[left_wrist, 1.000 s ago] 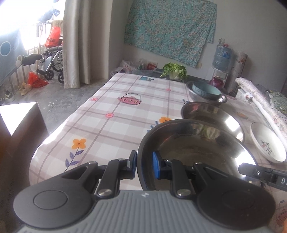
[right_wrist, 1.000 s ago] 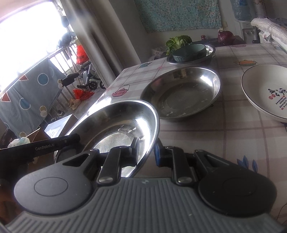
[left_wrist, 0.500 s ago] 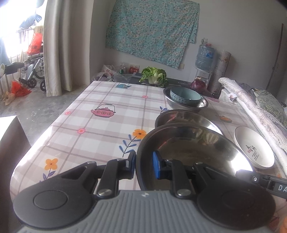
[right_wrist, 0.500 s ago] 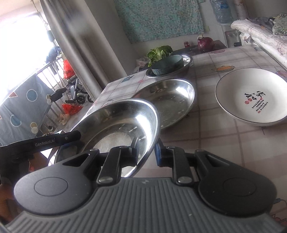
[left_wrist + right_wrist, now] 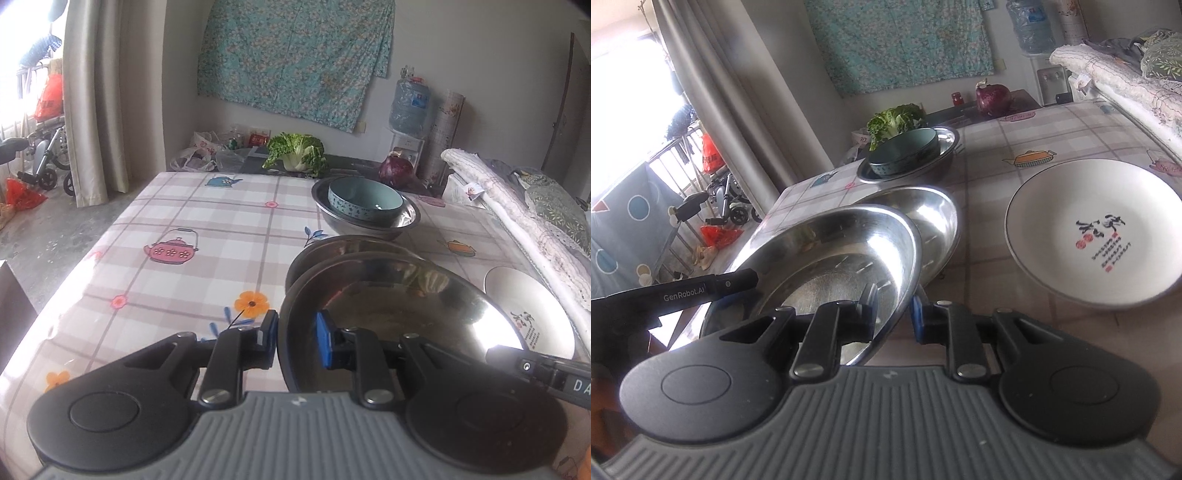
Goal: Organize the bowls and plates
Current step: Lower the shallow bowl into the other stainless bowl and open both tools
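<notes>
My left gripper (image 5: 295,338) is clamped on the near left rim of a steel plate (image 5: 391,306), one blue pad inside the dish and one outside, and my right gripper (image 5: 894,314) pinches the same plate's opposite rim in the same way, so I hold it between both hands, raised and tilted over the checked tablecloth (image 5: 207,229). Just beyond it a second steel plate (image 5: 929,218) lies flat on the cloth, its near edge hidden under the one I carry. To the right of both, apart from them, sits a white plate (image 5: 1097,236) with dark lettering and red seals. Farther back a teal bowl (image 5: 364,201) rests inside a steel bowl (image 5: 408,218). Past the table's far edge lie a leafy cabbage (image 5: 295,151) and a purple cabbage (image 5: 397,171)
</notes>
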Action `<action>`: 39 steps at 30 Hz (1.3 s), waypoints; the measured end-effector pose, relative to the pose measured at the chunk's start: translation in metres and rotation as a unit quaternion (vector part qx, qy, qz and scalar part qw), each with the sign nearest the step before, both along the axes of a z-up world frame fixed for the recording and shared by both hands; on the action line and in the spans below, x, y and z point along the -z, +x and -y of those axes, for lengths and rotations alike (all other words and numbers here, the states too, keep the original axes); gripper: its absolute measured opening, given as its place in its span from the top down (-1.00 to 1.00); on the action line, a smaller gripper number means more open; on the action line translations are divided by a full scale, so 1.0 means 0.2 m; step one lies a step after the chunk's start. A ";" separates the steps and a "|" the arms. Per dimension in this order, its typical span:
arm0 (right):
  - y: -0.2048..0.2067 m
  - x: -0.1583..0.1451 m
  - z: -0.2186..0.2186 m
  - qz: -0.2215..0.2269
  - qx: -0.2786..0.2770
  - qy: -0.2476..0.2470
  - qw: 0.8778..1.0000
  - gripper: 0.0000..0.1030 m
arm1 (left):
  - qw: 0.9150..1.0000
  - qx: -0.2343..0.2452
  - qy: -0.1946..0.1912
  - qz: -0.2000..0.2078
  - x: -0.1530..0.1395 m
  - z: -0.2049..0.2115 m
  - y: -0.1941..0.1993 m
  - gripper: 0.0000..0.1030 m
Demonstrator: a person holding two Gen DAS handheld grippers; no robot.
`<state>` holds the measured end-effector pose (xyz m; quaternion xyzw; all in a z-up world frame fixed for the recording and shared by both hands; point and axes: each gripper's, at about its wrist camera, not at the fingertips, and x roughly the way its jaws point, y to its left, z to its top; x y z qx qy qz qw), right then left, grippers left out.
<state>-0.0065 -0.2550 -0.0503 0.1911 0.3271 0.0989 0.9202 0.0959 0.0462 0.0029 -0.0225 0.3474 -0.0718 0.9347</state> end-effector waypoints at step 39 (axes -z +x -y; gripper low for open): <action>0.23 0.05 0.11 0.008 0.014 -0.012 1.000 -0.04 | 0.999 0.014 0.008 0.031 0.00 0.16 -0.04 0.04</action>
